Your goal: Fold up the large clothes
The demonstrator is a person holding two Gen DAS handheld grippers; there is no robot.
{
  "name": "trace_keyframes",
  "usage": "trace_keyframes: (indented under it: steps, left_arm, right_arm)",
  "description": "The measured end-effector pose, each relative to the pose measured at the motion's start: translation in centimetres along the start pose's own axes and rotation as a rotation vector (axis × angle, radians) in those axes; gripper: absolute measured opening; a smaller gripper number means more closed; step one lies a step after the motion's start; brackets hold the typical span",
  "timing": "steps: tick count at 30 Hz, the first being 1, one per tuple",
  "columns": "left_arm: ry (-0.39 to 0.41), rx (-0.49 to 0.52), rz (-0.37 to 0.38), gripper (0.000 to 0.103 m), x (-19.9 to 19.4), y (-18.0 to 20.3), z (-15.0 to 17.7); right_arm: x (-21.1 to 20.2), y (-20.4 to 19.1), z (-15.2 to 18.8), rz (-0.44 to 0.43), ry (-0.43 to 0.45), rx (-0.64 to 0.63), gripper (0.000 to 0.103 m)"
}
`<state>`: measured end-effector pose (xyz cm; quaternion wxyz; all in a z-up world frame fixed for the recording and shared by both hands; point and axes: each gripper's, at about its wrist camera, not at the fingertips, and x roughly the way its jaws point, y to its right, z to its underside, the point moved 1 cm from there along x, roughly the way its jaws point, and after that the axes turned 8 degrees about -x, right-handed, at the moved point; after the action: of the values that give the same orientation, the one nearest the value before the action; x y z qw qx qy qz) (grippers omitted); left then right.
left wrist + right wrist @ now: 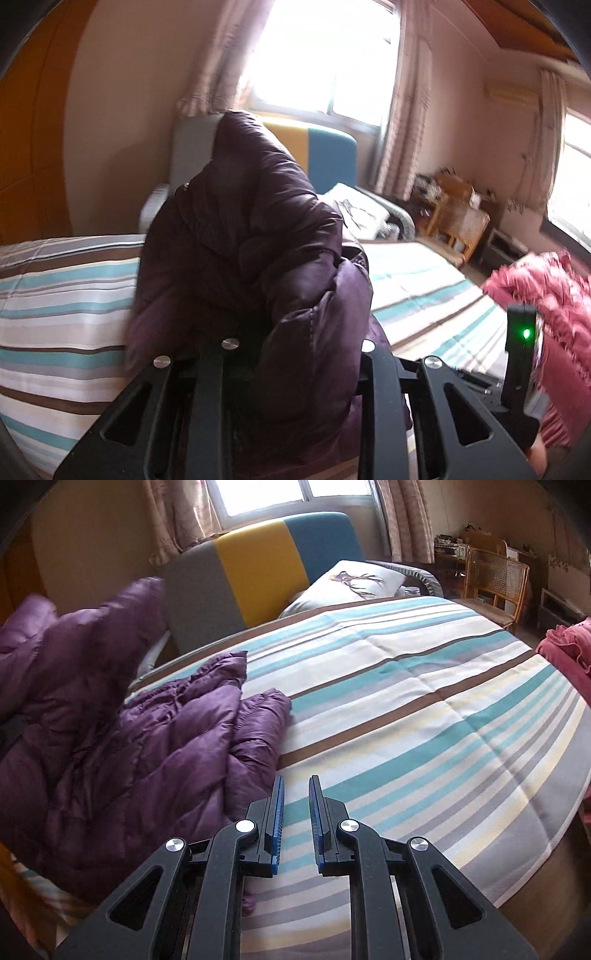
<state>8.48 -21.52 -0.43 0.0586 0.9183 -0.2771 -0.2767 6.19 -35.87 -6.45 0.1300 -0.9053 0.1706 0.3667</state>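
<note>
A: A bedroom, bright windows with curtains, and a bed under a striped cover [406,686] that serves as the folding surface. Where is the garment?

B: The purple down jacket [122,738] lies bunched on the left part of the cover, one section raised off the bed. In the left wrist view that raised section fills the middle of the picture, standing up between the arms of the left gripper [295,369].

A: So the left one is pinching it?

B: It looks that way, fabric bulging out between the jaws, though the fingertips are buried in it. The right gripper [296,805] hovers over bare stripes just beside the jacket's near edge, its blue-padded jaws a little apart, nothing between them.

A: Which step, then?

B: I judge it early: the jacket is being lifted to spread it out; no fold is made yet. Next the right gripper should take a second edge, perhaps the hem or sleeve nearest it, so both can pull the jacket flat.

A: Anything in the way?

B: A pink garment [565,653] sits at the bed's right edge and a pillow [351,583] by the headboard [258,565], both well apart from the jacket. The slippery padding may slide out of a shallow pinch.
</note>
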Motion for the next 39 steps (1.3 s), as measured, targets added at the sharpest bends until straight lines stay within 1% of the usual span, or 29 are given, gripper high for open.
trace_keyframes:
  steps: [3, 7, 11, 16, 20, 21, 22, 23, 24, 25, 28, 30, 32, 34, 35, 37, 38, 39]
  left_arm:
    - [-0.032, 0.035, 0.019, 0.024, 1.2, 1.3, 1.0]
    - [-0.077, 0.071, 0.032, 0.024, 3.1, 2.4, 2.5]
    - [-0.112, 0.115, 0.029, 0.024, 4.7, 3.2, 4.1]
    - [-0.129, 0.173, 0.024, 0.025, 5.9, 4.3, 5.5]
    - [-0.119, 0.205, 0.024, 0.027, 5.8, 4.7, 5.8]
    - [-0.115, 0.193, 0.036, 0.033, 5.5, 4.7, 5.7]
    - [-0.115, 0.179, 0.053, 0.043, 5.3, 4.7, 5.5]
    - [-0.115, 0.162, 0.085, 0.050, 4.7, 4.5, 5.1]
    - [-0.107, 0.150, 0.126, 0.069, 4.0, 4.5, 4.7]
    - [-0.092, 0.137, 0.168, 0.082, 3.0, 4.4, 4.2]
    - [-0.032, 0.110, 0.242, 0.091, 0.4, 4.1, 2.6]
    - [0.011, 0.081, 0.244, 0.093, -1.0, 2.8, 1.3]
    - [0.052, 0.016, 0.210, 0.094, -1.9, 0.6, -0.1]
    - [0.093, -0.073, 0.144, 0.095, -2.3, -2.5, -1.3]
    - [0.115, -0.127, 0.087, 0.094, -2.3, -4.7, -1.7]
    - [0.103, -0.211, -0.036, 0.093, -1.2, -8.9, -1.9]
    - [0.095, -0.242, -0.080, 0.092, -0.6, -10.6, -1.7]
    - [0.081, -0.260, -0.110, 0.087, 0.0, -11.7, -1.4]
  right_arm:
    - [0.1, 0.2, -0.1, 0.026, 0.000, -0.005, 0.014]
    - [-0.1, 0.7, -0.1, 0.035, 0.002, 0.007, 0.014]
    - [0.0, 1.2, -0.2, 0.041, 0.002, 0.022, 0.014]
    - [-0.1, 1.7, -0.4, 0.045, 0.007, 0.039, 0.014]
    - [-0.1, 1.9, -0.5, 0.044, 0.007, 0.045, 0.014]
    - [-0.1, 1.9, -0.5, 0.045, 0.008, 0.047, 0.014]
    - [-0.1, 1.9, -0.5, 0.045, 0.009, 0.050, 0.014]
    - [-0.1, 1.9, -0.5, 0.043, 0.010, 0.052, 0.014]
    - [-0.2, 1.9, -0.5, 0.043, 0.011, 0.051, 0.014]
    - [-0.2, 1.9, -0.6, 0.044, 0.014, 0.049, 0.014]
    - [-0.4, 1.9, -0.6, 0.039, 0.023, 0.053, 0.014]
    - [-0.6, 2.0, -0.7, 0.034, 0.028, 0.057, 0.014]
    - [-0.9, 2.0, -0.8, 0.027, 0.036, 0.060, 0.014]
    - [-1.3, 1.9, -1.2, 0.003, 0.046, 0.072, 0.014]
    - [-1.5, 1.7, -1.4, -0.011, 0.051, 0.075, 0.014]
    - [-2.1, 1.2, -2.1, -0.035, 0.074, 0.068, 0.014]
    - [-2.4, 0.8, -2.4, -0.045, 0.083, 0.060, 0.014]
    - [-2.6, 0.4, -2.9, -0.058, 0.094, 0.050, 0.014]
